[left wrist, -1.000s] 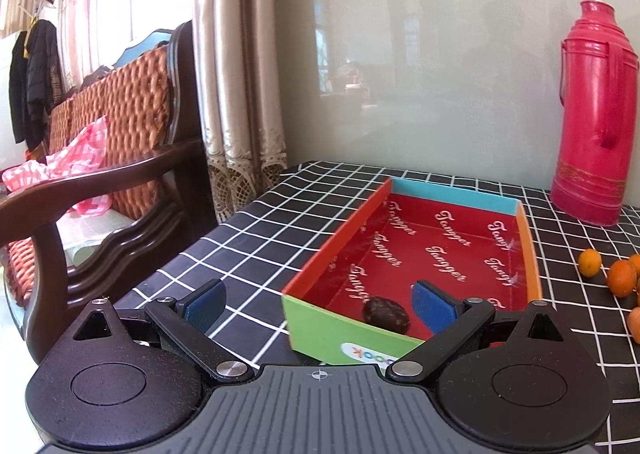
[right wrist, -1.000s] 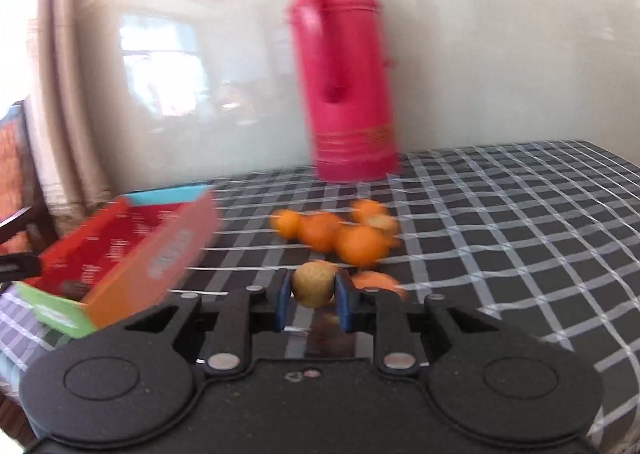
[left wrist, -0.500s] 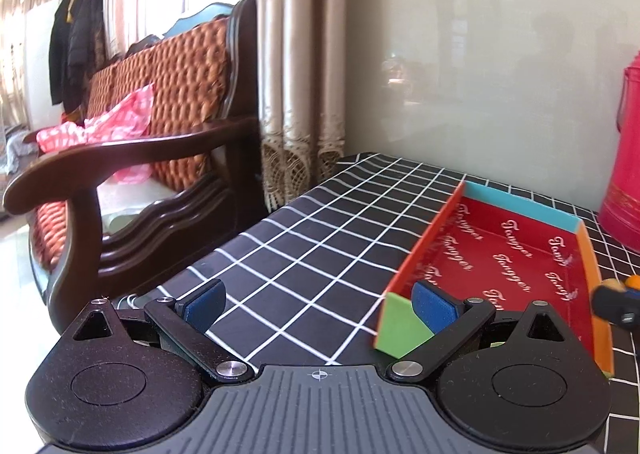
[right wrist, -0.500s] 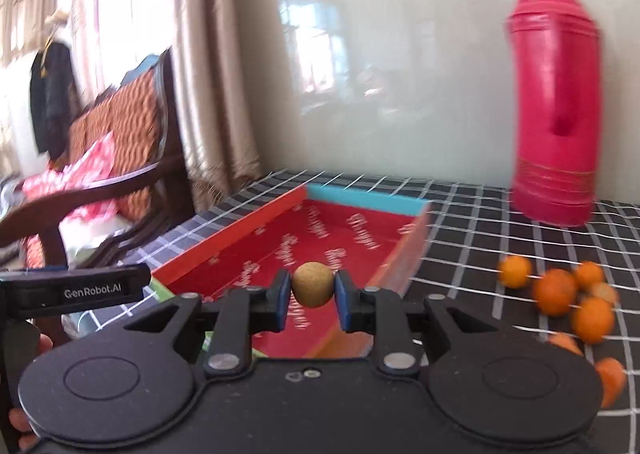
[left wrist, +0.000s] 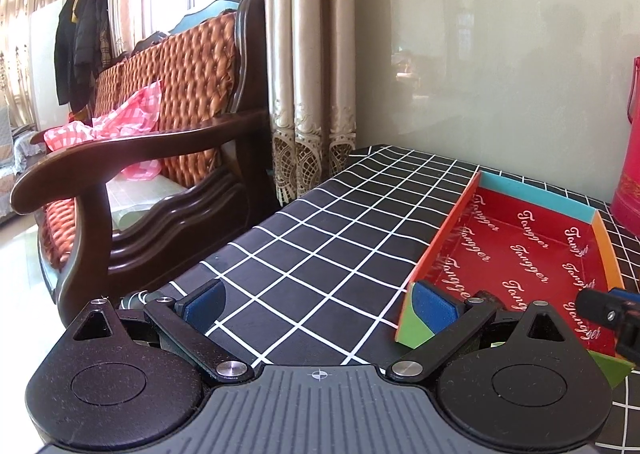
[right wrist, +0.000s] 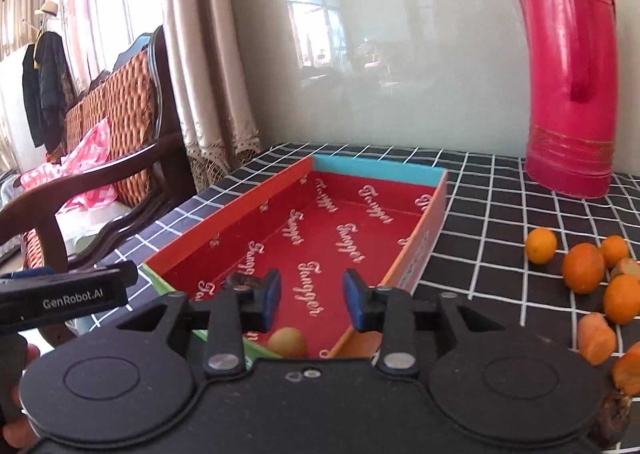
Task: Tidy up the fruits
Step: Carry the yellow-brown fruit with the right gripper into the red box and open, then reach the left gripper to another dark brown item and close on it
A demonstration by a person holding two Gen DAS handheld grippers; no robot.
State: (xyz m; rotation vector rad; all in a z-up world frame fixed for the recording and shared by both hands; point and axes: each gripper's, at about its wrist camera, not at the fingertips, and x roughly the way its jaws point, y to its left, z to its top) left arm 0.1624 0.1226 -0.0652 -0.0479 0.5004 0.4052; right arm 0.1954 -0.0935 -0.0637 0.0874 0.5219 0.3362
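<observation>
A shallow red box with orange, blue and green walls lies on the checked table; it also shows in the left wrist view. My right gripper is open above the box's near end. A small tan round fruit lies in the box just below it. A dark fruit lies in the box behind the right gripper's left finger, and partly shows in the left wrist view. My left gripper is open and empty at the box's near left corner. Several oranges lie to the right.
A tall red thermos stands at the back right by the wall. A wooden chair with orange cushions stands off the table's left edge. Curtains hang behind it. The other gripper's body shows at left.
My right gripper has opened and let go of the tan fruit, which now lies in the box. The left gripper has shifted further left of the box.
</observation>
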